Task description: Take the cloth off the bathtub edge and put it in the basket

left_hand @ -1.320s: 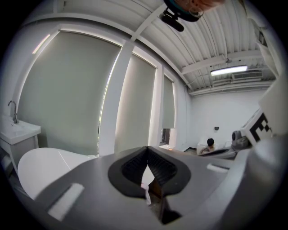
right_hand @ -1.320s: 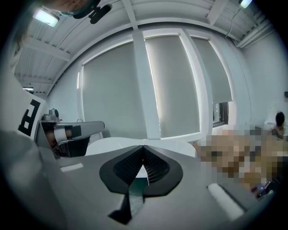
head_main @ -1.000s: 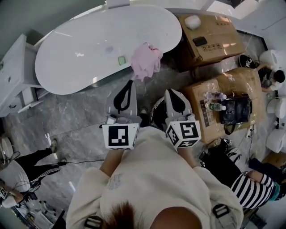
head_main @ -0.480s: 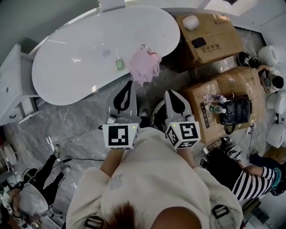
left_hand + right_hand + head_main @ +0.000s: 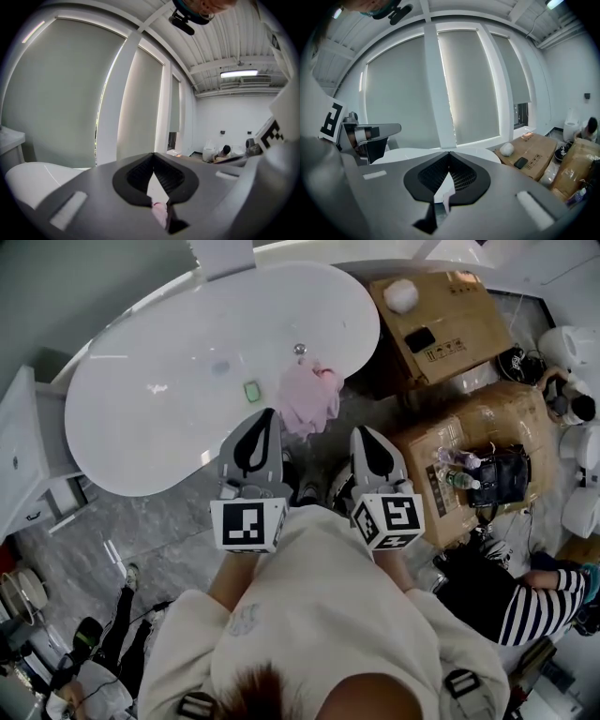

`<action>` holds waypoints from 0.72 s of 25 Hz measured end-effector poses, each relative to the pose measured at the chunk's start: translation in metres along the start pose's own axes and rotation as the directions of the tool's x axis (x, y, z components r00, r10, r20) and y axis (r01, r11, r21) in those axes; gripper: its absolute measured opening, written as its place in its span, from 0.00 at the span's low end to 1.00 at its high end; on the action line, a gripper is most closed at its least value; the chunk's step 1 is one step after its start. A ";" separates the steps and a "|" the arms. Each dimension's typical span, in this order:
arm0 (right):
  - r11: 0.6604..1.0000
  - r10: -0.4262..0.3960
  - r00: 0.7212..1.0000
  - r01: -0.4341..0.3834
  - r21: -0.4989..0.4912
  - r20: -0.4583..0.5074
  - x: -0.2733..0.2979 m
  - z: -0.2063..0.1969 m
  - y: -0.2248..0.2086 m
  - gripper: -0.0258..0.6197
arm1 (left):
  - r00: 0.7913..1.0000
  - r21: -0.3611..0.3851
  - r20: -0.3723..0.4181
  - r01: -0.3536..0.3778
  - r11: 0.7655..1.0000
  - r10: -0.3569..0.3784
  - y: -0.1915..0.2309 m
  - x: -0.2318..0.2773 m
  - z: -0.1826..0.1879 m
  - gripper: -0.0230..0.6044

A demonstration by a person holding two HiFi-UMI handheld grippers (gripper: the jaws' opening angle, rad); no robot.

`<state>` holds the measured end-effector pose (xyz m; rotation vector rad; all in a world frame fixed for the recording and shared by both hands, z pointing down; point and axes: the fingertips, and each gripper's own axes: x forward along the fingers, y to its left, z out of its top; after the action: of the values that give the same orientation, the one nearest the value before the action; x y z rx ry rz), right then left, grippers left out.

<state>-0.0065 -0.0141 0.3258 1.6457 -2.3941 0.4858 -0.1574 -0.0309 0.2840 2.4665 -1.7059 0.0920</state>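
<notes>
The white tub (image 5: 187,381) fills the top left. The left gripper (image 5: 263,418) points at the tub's edge with its jaws closed tight and nothing in them. The pink cloth (image 5: 309,401) hangs over the tub edge, at about 1 o'clock from the left gripper and 11 o'clock from the right gripper (image 5: 363,433), close to both but held by neither. The right gripper's jaws are closed tight too and hold nothing, and a brown box (image 5: 441,315) lies at 1 o'clock from it.

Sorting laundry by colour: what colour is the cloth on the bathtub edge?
The cloth is pale pink; the head view shows it best.
</notes>
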 end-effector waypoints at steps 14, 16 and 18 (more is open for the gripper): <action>0.999 -0.048 0.999 0.049 0.024 -0.023 0.045 0.000 0.002 0.04 | 0.999 0.012 -0.042 0.032 0.999 -0.032 0.039 0.034 -0.013 0.11; 0.998 -0.054 0.998 0.055 0.026 -0.026 0.045 0.000 -0.001 0.04 | 0.998 0.009 -0.042 0.039 0.999 -0.039 0.037 0.037 -0.013 0.11; 0.998 -0.061 0.998 0.062 0.030 -0.033 0.045 0.000 -0.006 0.04 | 0.998 0.007 -0.042 0.043 0.999 -0.043 0.035 0.041 -0.012 0.11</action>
<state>-0.0179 -0.0553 0.3423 1.7051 -2.3168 0.5370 -0.1752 -0.0794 0.3043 2.4873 -1.6383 0.1459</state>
